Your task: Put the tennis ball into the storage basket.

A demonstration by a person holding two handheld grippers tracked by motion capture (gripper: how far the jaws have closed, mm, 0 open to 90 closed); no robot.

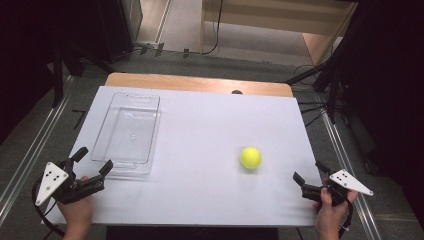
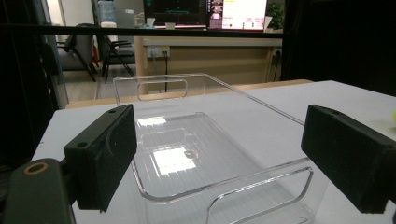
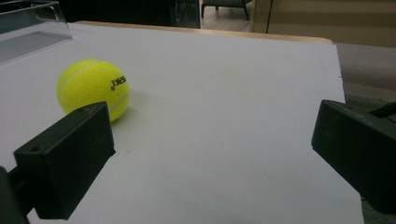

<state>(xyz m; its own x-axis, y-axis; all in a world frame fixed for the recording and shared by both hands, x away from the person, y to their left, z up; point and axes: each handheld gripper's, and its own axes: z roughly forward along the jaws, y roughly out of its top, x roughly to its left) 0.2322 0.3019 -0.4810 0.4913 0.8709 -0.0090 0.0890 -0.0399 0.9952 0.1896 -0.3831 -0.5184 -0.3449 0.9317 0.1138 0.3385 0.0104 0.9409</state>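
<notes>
A yellow tennis ball (image 1: 250, 157) rests on the white table top (image 1: 210, 130), right of centre. My right gripper (image 1: 310, 174) is open at the table's front right corner, a short way right of the ball, nothing between its jaws. In the right gripper view the ball (image 3: 93, 88) lies beyond the left jaw of that gripper (image 3: 210, 163). A clear plastic tray (image 1: 129, 131) stands empty at the left. My left gripper (image 1: 93, 160) is open just in front of the tray's near end. In the left gripper view the tray (image 2: 196, 154) lies between and beyond the wide jaws of that gripper (image 2: 224, 163).
A wooden strip (image 1: 200, 82) runs along the table's far edge. Metal rails (image 1: 30, 145) flank the table on the floor. Dark stands and cables (image 1: 325, 90) sit at the far right. A wooden desk (image 2: 205, 56) stands in the background.
</notes>
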